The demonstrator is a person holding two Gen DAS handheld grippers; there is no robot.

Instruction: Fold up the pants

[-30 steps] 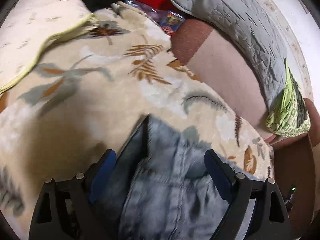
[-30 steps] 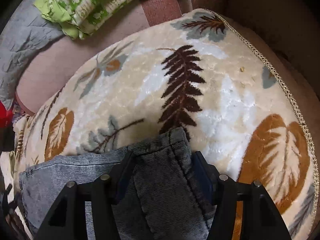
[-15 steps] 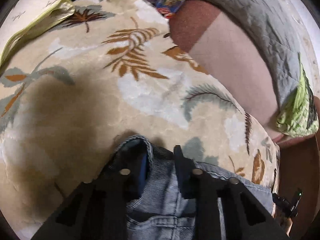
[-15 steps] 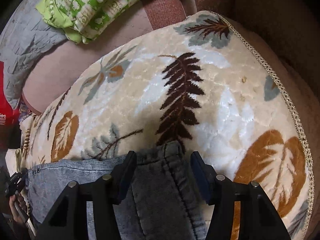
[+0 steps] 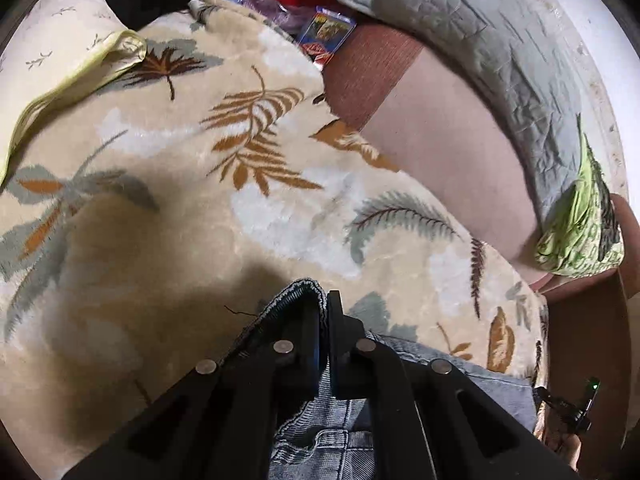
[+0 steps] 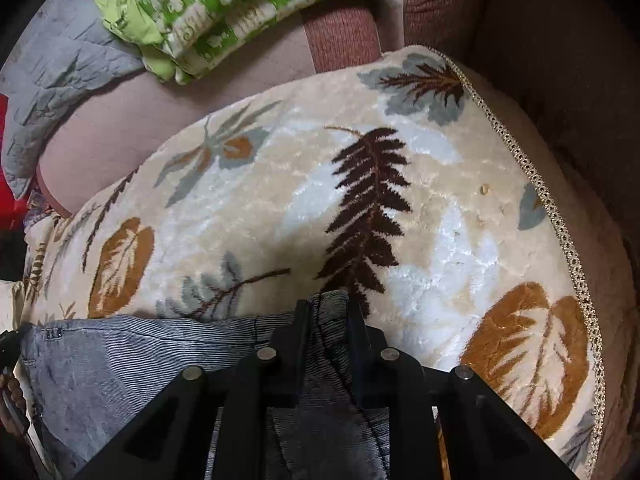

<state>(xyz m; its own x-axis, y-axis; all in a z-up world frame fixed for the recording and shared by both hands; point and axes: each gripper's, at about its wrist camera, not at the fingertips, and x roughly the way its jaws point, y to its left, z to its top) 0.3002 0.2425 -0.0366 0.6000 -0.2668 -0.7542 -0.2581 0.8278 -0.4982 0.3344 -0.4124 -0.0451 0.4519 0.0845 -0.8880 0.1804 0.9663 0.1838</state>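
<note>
Left tongs (image 5: 323, 300) just closed — pinching pants (image 5: 344, 440) edge, right tongs (image 6: 326, 308) likewise (formerly spread)

Both fisheye views are dim and warm-toned, with dark vignetted corners and strong bending of lines toward the rims. In the left wrist view a broad soft shadow (image 5: 168, 288) darkens the leaf-patterned blanket (image 5: 256, 208) near the camera, while the far right wall (image 5: 616, 72) glares white. The right wrist view is sharper, its plush pile glinting in the middle and the sofa arm (image 6: 560, 80) at far right sinking into darkness.
</note>
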